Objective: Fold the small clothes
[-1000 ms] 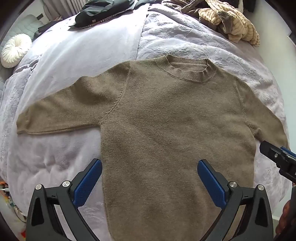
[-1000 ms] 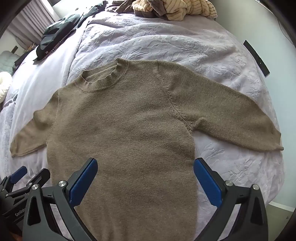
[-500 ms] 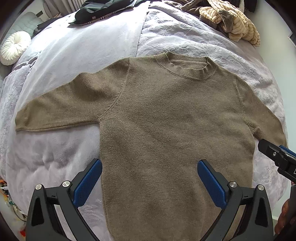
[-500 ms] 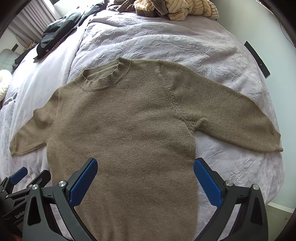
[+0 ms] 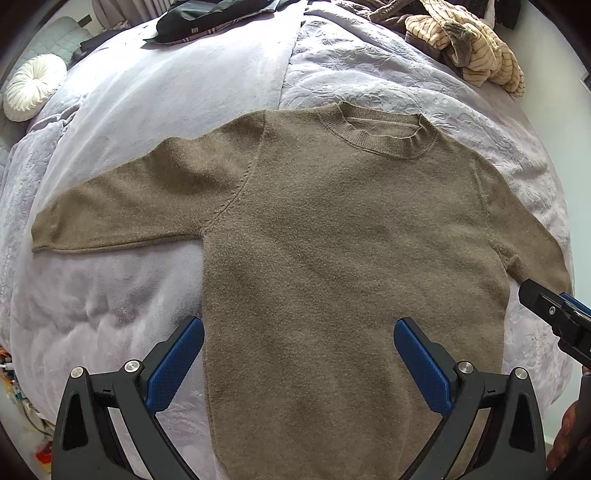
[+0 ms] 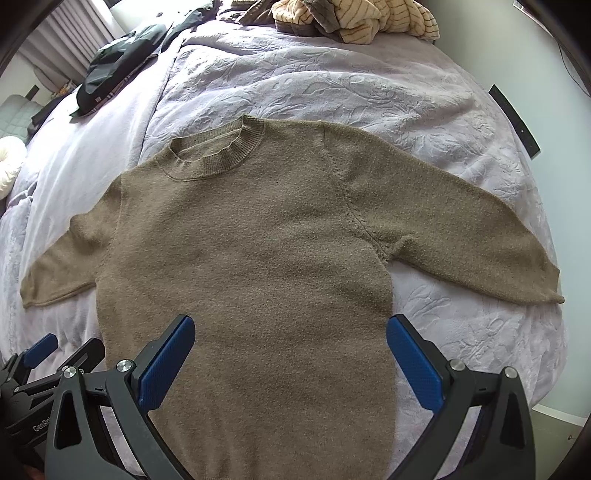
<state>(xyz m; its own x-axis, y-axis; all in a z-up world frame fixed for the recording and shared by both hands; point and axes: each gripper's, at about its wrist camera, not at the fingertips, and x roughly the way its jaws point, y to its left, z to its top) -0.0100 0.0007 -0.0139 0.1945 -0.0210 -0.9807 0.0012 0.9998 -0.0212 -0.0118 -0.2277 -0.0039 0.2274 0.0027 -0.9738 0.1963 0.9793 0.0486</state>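
A: Start at your left. What do you see?

B: One white round cushion [image 5: 31, 86] at the far left edge of the lilac bedspread [image 5: 110, 302], then one dark garment [image 5: 207, 16] near the head of the bed. In the middle, one olive-brown knit sweater [image 5: 351, 258] lies flat and face up, crew neck [image 5: 384, 138] pointing away from you, with its two sleeves spread: the left sleeve [image 5: 122, 214] and the right sleeve [image 6: 461, 229]. Far right, one heap of striped cream clothing [image 5: 476, 48].

A: And your two grippers?

B: Your left gripper [image 5: 295, 354] hangs over the sweater's lower body, jaws wide apart, holding nothing. Your right gripper [image 6: 290, 350] does the same beside it, spread wide and empty.

A: So which step are you on?

B: I'd judge the sweater is laid out and no fold is made yet. Your next move probably calls for pinching a sleeve cuff and shoulder and carrying them across the body, keeping the knit flat so that it does not bunch on the soft bedding.
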